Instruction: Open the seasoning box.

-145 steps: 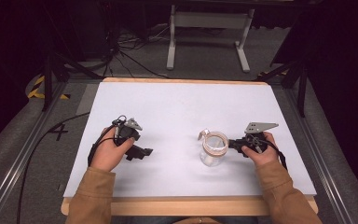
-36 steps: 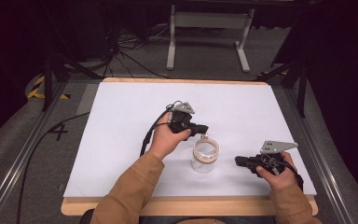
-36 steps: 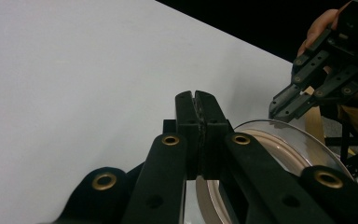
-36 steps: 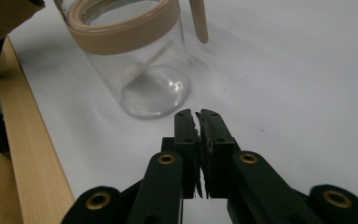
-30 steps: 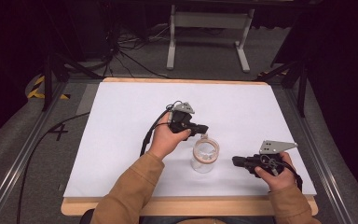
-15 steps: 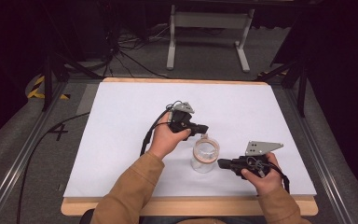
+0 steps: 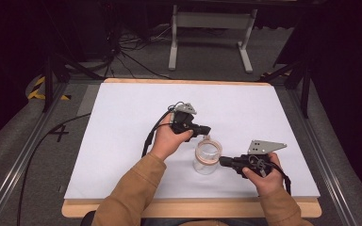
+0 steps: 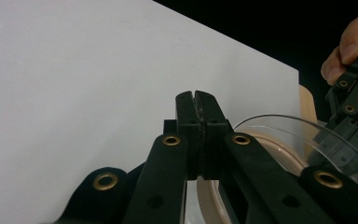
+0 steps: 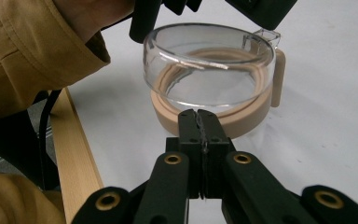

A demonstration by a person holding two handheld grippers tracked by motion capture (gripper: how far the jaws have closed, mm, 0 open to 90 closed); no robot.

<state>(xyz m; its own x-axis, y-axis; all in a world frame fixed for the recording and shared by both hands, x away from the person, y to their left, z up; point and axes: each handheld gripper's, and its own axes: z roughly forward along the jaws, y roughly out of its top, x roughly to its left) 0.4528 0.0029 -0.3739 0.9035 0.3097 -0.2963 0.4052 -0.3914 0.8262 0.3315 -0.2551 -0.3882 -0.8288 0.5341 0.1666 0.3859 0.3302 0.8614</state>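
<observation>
Nearest the person, the right gripper (image 7: 224,161) lies low over the white table (image 7: 122,122), its jaws pressed together with nothing between them. A second ago it sat farther right, well apart from the jar (image 7: 206,156); it has since slid left, and its closed tips now sit just beside the jar's right side. In the right gripper view the shut tips (image 9: 199,122) stand right in front of the jar's tan collar (image 9: 242,119), whether touching or just short I cannot tell.

The clear jar stands upright near the middle of the table, a little toward the near edge, where it stood before.

Beyond it, the left gripper (image 7: 206,129) has kept its place at the jar's far rim, jaws also pressed together and empty (image 8: 196,106), with the clear rim (image 8: 307,135) just beside them.
</observation>
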